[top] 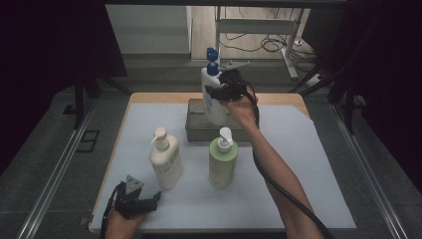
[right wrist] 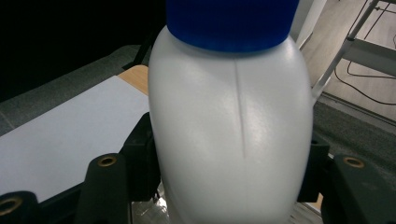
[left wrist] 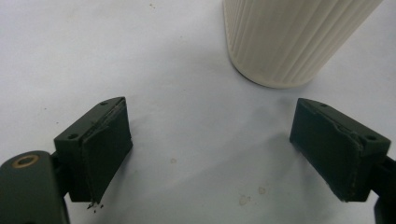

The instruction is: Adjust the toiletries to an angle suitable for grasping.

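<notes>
My right gripper (top: 217, 92) is shut on a white pump bottle with a blue cap (top: 212, 89), held upright over the grey tray (top: 196, 128) at the table's back. In the right gripper view the white bottle (right wrist: 229, 135) sits squeezed between both jaws. A cream ribbed pump bottle (top: 165, 159) and a pale green pump bottle (top: 222, 160) stand on the white mat in front of the tray. My left gripper (top: 144, 201) rests open near the front left edge; its view shows the cream bottle's base (left wrist: 289, 37) just beyond the open jaws, nothing between them (left wrist: 210, 149).
The white mat (top: 308, 164) covers a wooden table (top: 278, 97). Dark floor, metal rails and a desk frame with cables (top: 278, 40) lie beyond the table's far edge.
</notes>
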`<act>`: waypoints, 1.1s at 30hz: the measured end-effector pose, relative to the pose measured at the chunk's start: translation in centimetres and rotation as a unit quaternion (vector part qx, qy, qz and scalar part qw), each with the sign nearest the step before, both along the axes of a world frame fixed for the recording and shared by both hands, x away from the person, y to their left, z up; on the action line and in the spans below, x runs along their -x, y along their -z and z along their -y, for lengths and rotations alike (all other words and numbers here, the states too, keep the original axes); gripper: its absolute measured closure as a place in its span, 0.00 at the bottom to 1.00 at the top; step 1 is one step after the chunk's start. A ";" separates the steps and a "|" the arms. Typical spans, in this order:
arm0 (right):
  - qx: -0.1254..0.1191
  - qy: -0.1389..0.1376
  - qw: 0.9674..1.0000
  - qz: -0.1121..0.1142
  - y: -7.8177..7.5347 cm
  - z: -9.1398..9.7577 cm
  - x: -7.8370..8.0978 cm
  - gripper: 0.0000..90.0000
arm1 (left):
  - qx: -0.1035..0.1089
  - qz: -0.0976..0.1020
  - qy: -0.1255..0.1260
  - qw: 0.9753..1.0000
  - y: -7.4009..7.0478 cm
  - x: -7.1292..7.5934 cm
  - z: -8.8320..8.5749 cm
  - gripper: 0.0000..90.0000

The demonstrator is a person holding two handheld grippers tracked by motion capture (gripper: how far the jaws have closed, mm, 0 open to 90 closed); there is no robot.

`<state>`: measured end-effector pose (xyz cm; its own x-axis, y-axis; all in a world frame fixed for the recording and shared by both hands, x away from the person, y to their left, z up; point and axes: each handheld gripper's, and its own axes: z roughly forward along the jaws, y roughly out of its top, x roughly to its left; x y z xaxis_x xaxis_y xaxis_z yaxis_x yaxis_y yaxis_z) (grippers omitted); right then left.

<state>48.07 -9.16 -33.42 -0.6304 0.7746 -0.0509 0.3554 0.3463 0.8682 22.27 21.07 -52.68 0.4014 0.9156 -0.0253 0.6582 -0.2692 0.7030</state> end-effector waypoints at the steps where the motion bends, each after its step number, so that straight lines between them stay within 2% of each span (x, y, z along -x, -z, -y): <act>1: 0.001 -0.001 1.000 0.000 0.1 0.0 -0.1 0.45 | 0.000 0.000 0.000 1.000 0.0 0.0 0.0 0.13; 9: 0.002 0.002 1.000 -0.010 1.4 0.1 -0.3 0.45 | 0.000 0.000 0.000 1.000 0.0 0.0 0.0 0.13; 33: 0.010 -0.010 0.999 -0.031 4.0 0.7 1.1 0.44 | 0.000 0.000 0.000 1.000 0.0 0.0 0.0 0.13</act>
